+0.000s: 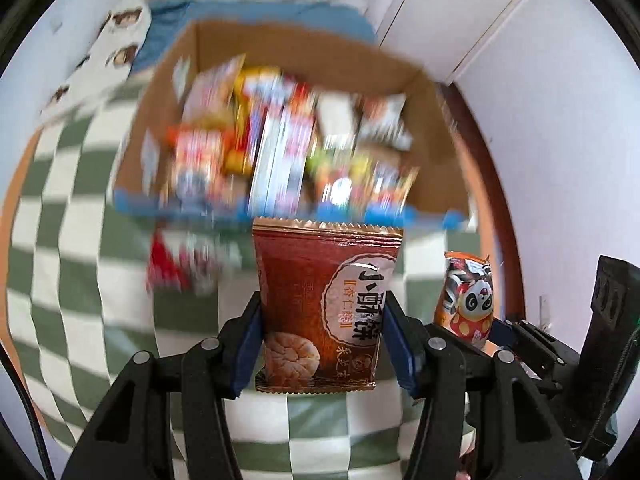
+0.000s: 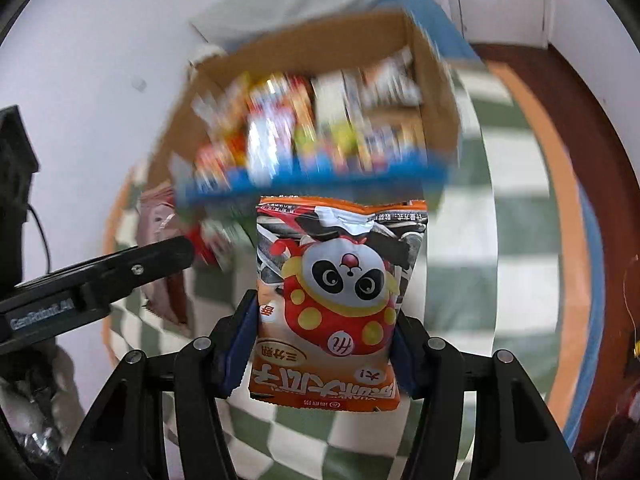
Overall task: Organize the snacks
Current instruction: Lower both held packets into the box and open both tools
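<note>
My left hand-held gripper [image 1: 322, 344] has its two blue-padded fingers pressed against the sides of a red-brown pastry packet [image 1: 324, 304], which stands upright between them, lifted above the green-and-white checked cloth [image 1: 68, 280] that covers the bench. My right hand-held gripper [image 2: 324, 340] is clamped in the same way on an orange panda packet [image 2: 340, 300], also upright and off the cloth; in the left wrist view that packet [image 1: 468, 300] shows just to the right of the pastry packet, at about the same height.

Ahead of both packets, toward the far edge of the bench, sits an open cardboard box [image 1: 304, 52] with a blue strip along its near rim. It is crowded with snack packets [image 1: 276, 140], too blurred for me to tell apart. A red packet [image 1: 168, 264] lies on the cloth just in front of the box's near left corner, also blurred.
</note>
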A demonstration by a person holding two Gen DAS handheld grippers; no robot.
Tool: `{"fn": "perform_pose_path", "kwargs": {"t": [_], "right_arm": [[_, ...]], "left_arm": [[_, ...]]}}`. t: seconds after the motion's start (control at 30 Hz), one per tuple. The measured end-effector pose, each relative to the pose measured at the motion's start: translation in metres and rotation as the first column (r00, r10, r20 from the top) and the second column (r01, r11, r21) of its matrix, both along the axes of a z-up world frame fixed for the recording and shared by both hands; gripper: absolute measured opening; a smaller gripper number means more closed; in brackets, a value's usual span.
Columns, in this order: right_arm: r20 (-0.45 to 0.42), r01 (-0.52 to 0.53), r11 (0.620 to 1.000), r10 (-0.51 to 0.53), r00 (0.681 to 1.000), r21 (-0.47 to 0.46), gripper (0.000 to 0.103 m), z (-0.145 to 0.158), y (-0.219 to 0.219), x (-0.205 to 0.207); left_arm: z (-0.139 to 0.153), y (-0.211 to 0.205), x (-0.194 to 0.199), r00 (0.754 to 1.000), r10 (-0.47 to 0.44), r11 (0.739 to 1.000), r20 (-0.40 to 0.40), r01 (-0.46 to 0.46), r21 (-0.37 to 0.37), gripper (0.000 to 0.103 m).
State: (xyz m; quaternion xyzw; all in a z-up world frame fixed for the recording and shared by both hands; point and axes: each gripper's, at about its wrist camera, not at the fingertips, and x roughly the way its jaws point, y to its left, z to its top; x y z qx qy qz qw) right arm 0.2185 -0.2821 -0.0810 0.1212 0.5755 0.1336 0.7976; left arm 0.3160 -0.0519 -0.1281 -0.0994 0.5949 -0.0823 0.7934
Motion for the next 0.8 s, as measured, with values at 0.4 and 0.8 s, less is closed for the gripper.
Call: {"fn": "perform_pose_path", "kwargs": {"t": [0.4, 0.8], "right_arm": [[0.02, -0.019, 0.991, 0.022, 1.0, -0.131, 0.061, 0.001, 0.042, 0.197], [-0.132, -0.047, 0.971, 0.017, 0.991, -0.235, 0.087, -0.086, 0.052, 0.258]], "left_arm": [[-0.015, 0.033, 0.158, 0.994, 0.033, 0.998, -0.108, -0.027, 0.065, 0.053], [-0.087, 0.041, 0.225, 0.968, 0.028, 0.984, -0.251, 0.018, 0.178, 0.063]]}}
